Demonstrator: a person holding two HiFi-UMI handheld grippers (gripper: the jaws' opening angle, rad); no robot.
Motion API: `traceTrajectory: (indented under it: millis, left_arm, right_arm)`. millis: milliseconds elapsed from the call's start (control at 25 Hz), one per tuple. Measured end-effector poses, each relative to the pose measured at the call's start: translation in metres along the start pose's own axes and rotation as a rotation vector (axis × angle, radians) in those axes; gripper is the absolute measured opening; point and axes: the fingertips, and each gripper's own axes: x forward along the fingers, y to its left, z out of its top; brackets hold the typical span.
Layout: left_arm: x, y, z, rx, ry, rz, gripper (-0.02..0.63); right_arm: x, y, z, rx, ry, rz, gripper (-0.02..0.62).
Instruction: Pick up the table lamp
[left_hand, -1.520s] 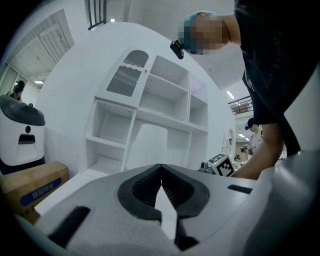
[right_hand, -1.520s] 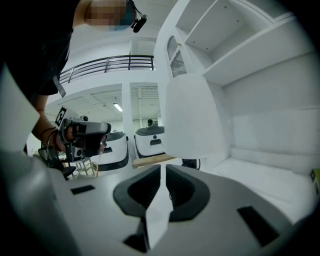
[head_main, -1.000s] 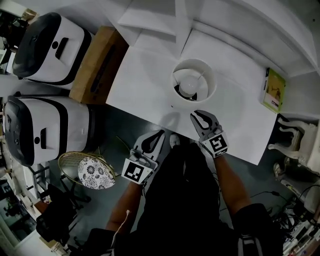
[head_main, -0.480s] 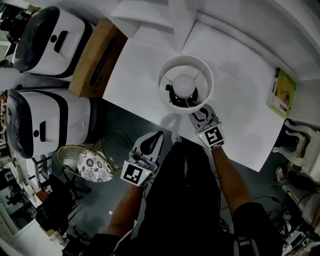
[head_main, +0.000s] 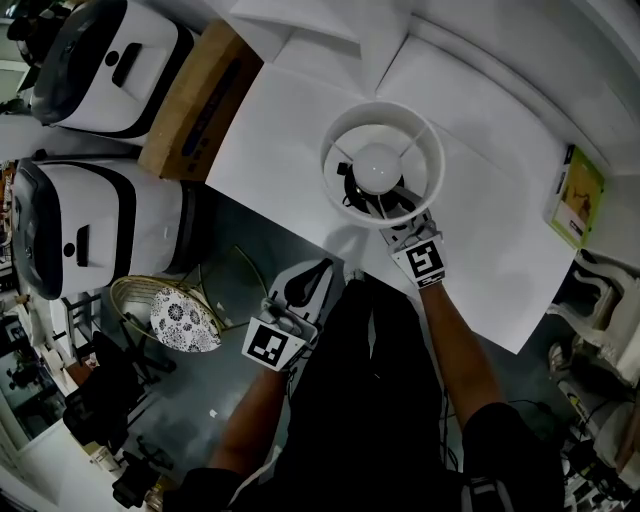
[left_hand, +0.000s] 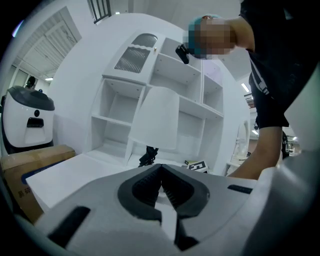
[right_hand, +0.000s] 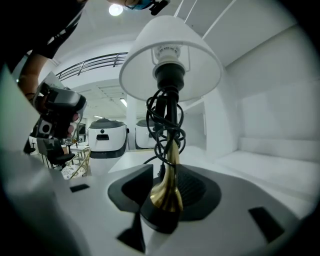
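A white worktop (head_main: 290, 150) carries the table lamp (head_main: 383, 165) upright by its near edge, its brass stem (right_hand: 171, 160) vertical between the jaws of the right hand-held gripper (right_hand: 162, 184), which have just been opening and stand released around it; the left hand-held gripper (left_hand: 161, 185), clenched empty, hangs farther off. Only the right gripper view shows this; in the head view the shade (head_main: 340, 130) hides it
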Motion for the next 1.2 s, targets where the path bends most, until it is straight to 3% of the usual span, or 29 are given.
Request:
traceTrajectory:
  millis: [360,1200]
  left_arm:
    - [-0.003,0.001,-0.006,-0.01,0.011,0.004,0.018]
    - [-0.003,0.003,-0.007,-0.012,0.025,0.012,0.018]
  right_arm:
    - [0.009,-0.006,-0.005,-0.005,0.0,-0.021,0.144]
    - [0.033,-0.011,-0.03,-0.036,0.123,-0.046,0.187]
